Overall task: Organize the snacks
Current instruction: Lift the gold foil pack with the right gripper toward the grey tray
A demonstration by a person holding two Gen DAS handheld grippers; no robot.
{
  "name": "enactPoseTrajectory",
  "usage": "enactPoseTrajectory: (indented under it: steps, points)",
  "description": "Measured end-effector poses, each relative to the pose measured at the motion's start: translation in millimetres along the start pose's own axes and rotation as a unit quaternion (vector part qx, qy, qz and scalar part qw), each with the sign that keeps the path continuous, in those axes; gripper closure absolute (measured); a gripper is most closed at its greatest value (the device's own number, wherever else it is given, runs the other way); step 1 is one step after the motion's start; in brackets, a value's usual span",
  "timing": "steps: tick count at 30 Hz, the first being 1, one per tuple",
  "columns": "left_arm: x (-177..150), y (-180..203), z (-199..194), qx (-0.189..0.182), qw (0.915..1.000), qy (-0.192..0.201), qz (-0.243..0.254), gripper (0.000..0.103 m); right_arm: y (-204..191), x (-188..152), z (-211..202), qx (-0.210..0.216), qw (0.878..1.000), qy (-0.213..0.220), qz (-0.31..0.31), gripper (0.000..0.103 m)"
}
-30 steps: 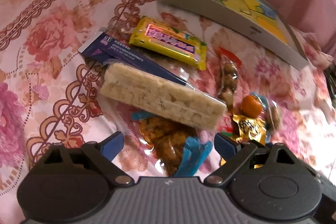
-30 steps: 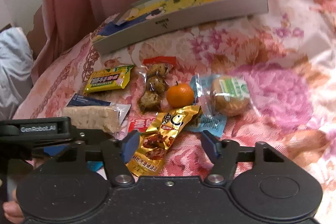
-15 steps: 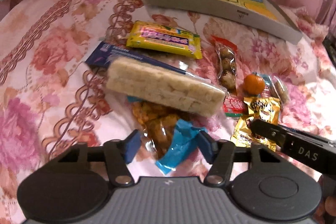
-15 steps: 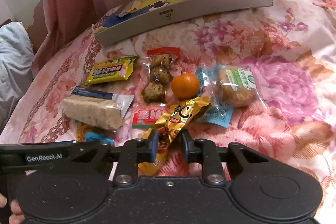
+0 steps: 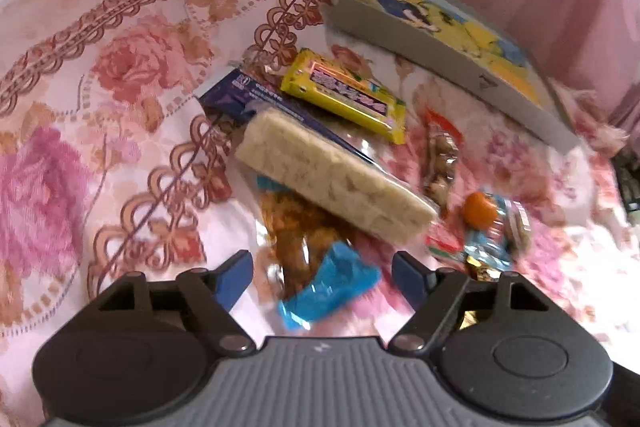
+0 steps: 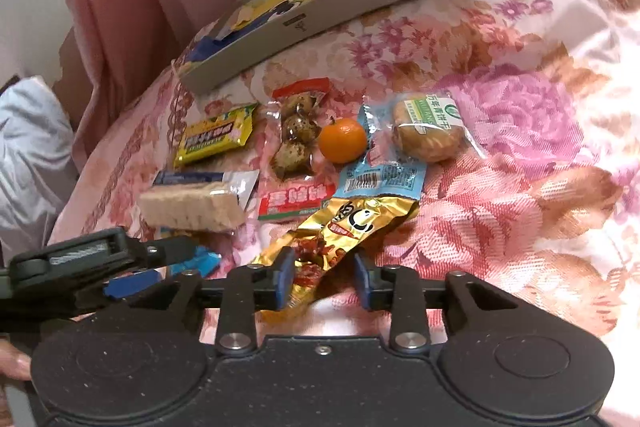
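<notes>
A gold snack packet (image 6: 352,223) lies on the floral bedspread. Its lower end sits between the fingers of my right gripper (image 6: 323,281), against the left finger, with a strip of fabric showing before the right finger, so the jaws are narrowly open. My left gripper (image 5: 322,279) is wide open over a blue-ended packet of fried snacks (image 5: 332,287). Beyond it lie a pale cracker bar (image 5: 332,183) and a yellow packet (image 5: 344,95). A grey box with a cartoon print inside (image 6: 332,7) stands at the far edge.
A quail-egg packet (image 6: 298,131), a tangerine (image 6: 343,140), a wrapped round cake (image 6: 428,129), a blue-label packet (image 6: 380,179) and a red-and-white packet (image 6: 296,203) crowd the middle. The left tool's black body (image 6: 80,259) sits low left. Pink curtain hangs behind; bare bedspread spreads right.
The right gripper narrowed from wide open around the gold packet, then eased slightly apart. The left gripper opened wider and dropped closer to the blue-ended packet; the right tool left its view.
</notes>
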State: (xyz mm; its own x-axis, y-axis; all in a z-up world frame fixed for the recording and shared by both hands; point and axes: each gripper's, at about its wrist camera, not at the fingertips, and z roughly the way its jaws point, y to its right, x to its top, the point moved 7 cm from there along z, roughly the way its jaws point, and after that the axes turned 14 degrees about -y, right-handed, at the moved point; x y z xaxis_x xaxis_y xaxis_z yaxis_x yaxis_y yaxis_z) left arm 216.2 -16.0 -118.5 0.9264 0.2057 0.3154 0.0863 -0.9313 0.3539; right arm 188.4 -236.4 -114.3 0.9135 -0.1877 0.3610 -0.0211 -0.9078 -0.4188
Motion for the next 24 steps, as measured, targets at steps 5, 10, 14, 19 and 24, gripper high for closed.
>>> enactPoseTrajectory:
  steps: [5,10,14,19,24]
  points:
    - [10,11,16,0.042,0.9985,0.006,0.034,0.015,8,7,6,0.021,0.999,0.005,0.041,0.057]
    - [2,27,27,0.117,0.9867,0.021,0.111,0.022,11,15,18,0.016,0.999,0.011,0.045,0.059]
    - [1,21,21,0.107,0.9886,0.029,0.102,0.029,3,13,19,-0.013,1.0,0.015,0.007,0.069]
    - [-8,17,14,0.09,0.9901,0.026,0.104,0.03,-2,11,14,-0.018,1.0,0.009,-0.005,0.074]
    - [-33,17,-1,0.071,0.9902,0.012,0.12,0.03,-13,-1,1,-0.014,0.999,-0.016,-0.028,0.075]
